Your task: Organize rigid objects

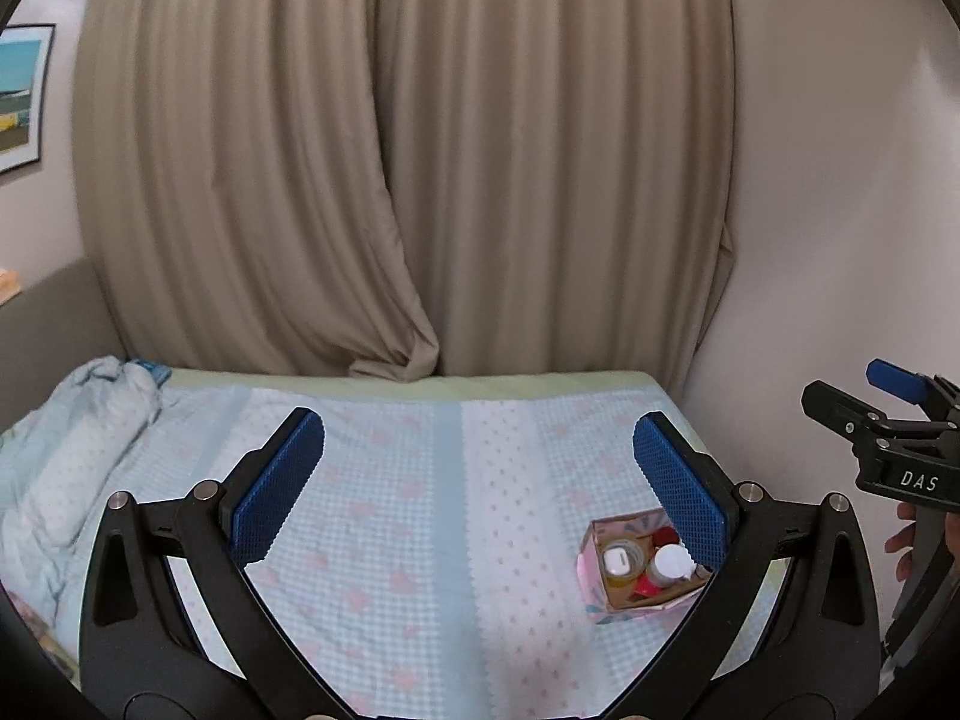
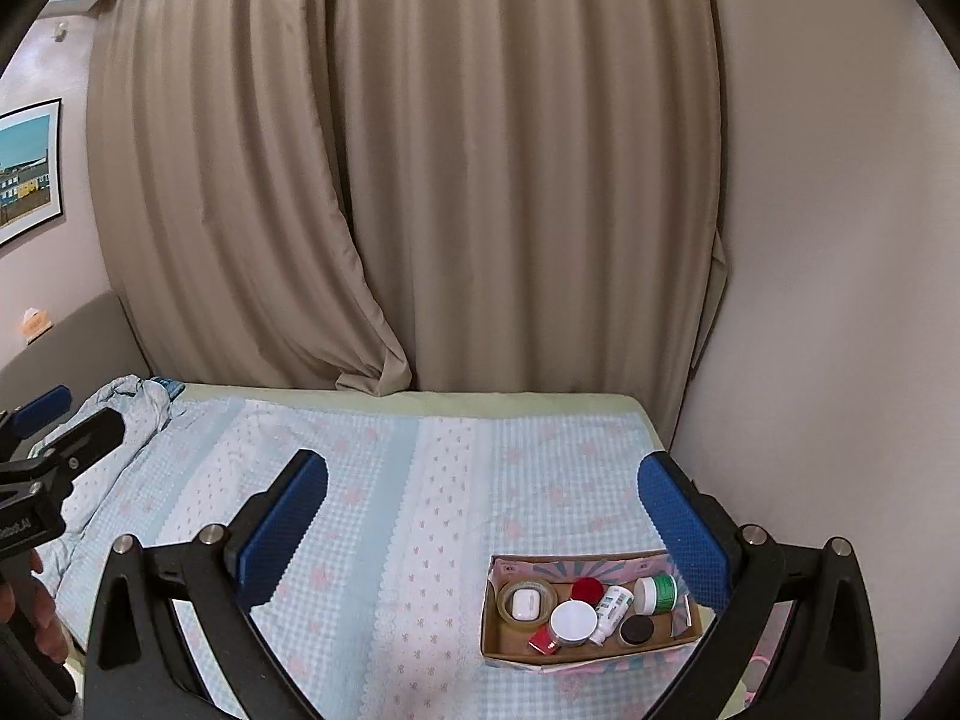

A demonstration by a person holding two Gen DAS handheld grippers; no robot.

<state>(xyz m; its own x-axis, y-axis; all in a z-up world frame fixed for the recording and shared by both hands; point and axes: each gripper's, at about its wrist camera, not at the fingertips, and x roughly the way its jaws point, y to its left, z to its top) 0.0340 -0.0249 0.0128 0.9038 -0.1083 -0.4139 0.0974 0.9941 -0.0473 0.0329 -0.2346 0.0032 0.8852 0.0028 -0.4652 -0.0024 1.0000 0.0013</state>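
A shallow cardboard box (image 2: 591,654) with a pink and blue patterned outside lies on the bed at the right. It holds several small items: a tape roll (image 2: 527,600) with a white case inside, a white-lidded jar (image 2: 573,621), a red cap (image 2: 587,588), a small white bottle (image 2: 613,603), a green-labelled jar (image 2: 657,594) and a black lid (image 2: 636,630). The box also shows in the left wrist view (image 1: 642,567). My left gripper (image 1: 479,480) is open and empty above the bed. My right gripper (image 2: 483,516) is open and empty, above and behind the box.
The bed (image 2: 384,480) has a light blue checked cover with pink marks. A bunched quilt (image 1: 78,450) lies at its left end. Beige curtains (image 1: 390,180) hang behind the bed, and a white wall (image 2: 828,300) stands at the right. A framed picture (image 2: 24,171) hangs at left.
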